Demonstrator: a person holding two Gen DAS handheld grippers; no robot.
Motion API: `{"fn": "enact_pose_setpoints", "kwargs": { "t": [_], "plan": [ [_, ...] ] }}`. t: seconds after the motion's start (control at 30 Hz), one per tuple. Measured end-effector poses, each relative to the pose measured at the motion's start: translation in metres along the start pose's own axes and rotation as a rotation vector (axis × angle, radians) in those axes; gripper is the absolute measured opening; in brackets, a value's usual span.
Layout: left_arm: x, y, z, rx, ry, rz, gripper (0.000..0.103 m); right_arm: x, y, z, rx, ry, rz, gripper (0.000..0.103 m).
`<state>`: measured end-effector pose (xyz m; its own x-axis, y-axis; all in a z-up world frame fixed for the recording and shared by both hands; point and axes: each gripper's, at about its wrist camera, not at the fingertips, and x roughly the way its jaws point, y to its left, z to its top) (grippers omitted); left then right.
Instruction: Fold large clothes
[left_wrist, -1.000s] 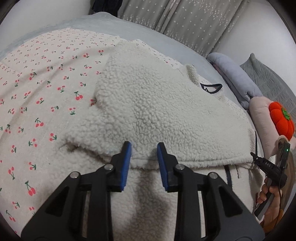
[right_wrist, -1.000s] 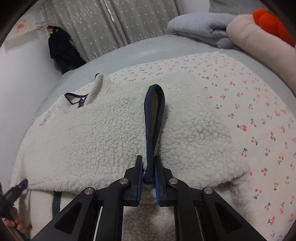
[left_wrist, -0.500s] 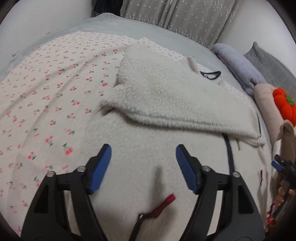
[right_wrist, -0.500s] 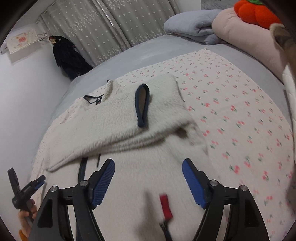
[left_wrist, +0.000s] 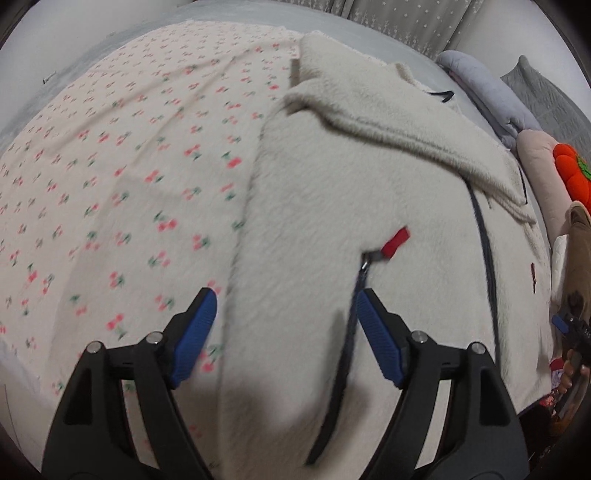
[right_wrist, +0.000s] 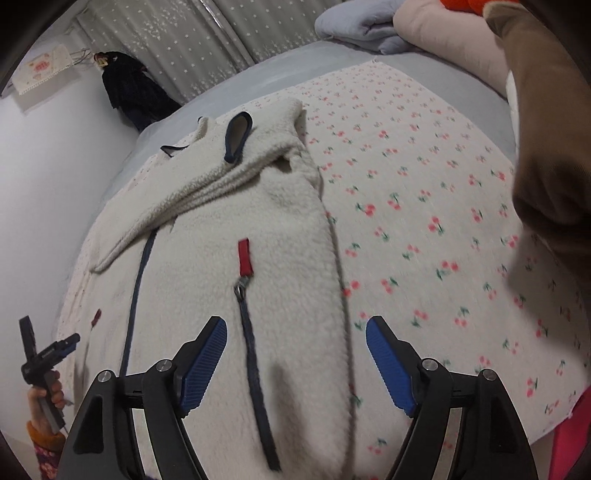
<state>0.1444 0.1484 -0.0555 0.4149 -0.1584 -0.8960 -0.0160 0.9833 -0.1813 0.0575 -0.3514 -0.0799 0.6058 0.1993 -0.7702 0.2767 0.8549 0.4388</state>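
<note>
Bedroom, bed against a plain white wall.
Cherry-print blanket covers a grey sheet; grey dotted curtains hang behind, pillows piled at one end.

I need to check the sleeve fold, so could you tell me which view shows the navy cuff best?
The right wrist view: the navy cuff lies in full sight as an open loop on the folded sleeves of the fleece jacket. The left wrist view does not show that cuff.

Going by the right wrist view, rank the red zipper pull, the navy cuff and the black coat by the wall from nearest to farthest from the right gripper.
From the right gripper:
1. Red zipper pull, straight ahead on the fleece.
2. Navy cuff, farther up on the folded sleeve.
3. Black coat, far left, by the wall.
</note>
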Motion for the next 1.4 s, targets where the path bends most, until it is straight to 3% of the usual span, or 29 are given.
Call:
{"fn": "enact_pose_setpoints", "kwargs": {
  "t": [0.3, 0.43, 0.57, 0.7, 0.77, 0.9, 1.1, 1.17, 1.4],
  "plan": [
    [-0.008, 0.031, -0.038, -0.078, 0.098, -0.195, 0.078, 0.005, -0.011, -0.03, -0.009, 0.132, 0.072, 0.08],
    [-0.008, 0.035, -0.049, -0.098, 0.132, -0.283, 0.078, 0.014, -0.017, -0.042, 0.062, 0.206, 0.211, 0.08],
    [-0.008, 0.03, -0.061, -0.084, 0.168, -0.326, 0.078, 0.017, -0.022, -0.049, 0.114, 0.233, 0.266, 0.075],
    [-0.013, 0.024, -0.073, -0.045, 0.199, -0.36, 0.078, 0.019, -0.013, -0.056, 0.074, 0.293, 0.289, 0.071],
    [-0.016, 0.021, -0.079, -0.022, 0.194, -0.361, 0.067, 0.021, -0.008, -0.059, 0.056, 0.308, 0.273, 0.067],
    [-0.016, 0.016, -0.093, -0.023, 0.218, -0.416, 0.054, 0.024, -0.003, -0.063, 0.055, 0.331, 0.282, 0.056],
    [-0.021, 0.006, -0.098, -0.02, 0.202, -0.458, 0.037, 0.016, -0.005, -0.071, 0.056, 0.32, 0.327, 0.032],
    [-0.028, 0.002, -0.099, -0.025, 0.174, -0.496, 0.029, 0.008, -0.003, -0.071, 0.066, 0.28, 0.354, 0.017],
    [-0.068, -0.014, -0.082, -0.033, -0.006, -0.628, 0.023, -0.025, 0.012, -0.055, 0.051, 0.116, 0.475, 0.012]
  ]
}}
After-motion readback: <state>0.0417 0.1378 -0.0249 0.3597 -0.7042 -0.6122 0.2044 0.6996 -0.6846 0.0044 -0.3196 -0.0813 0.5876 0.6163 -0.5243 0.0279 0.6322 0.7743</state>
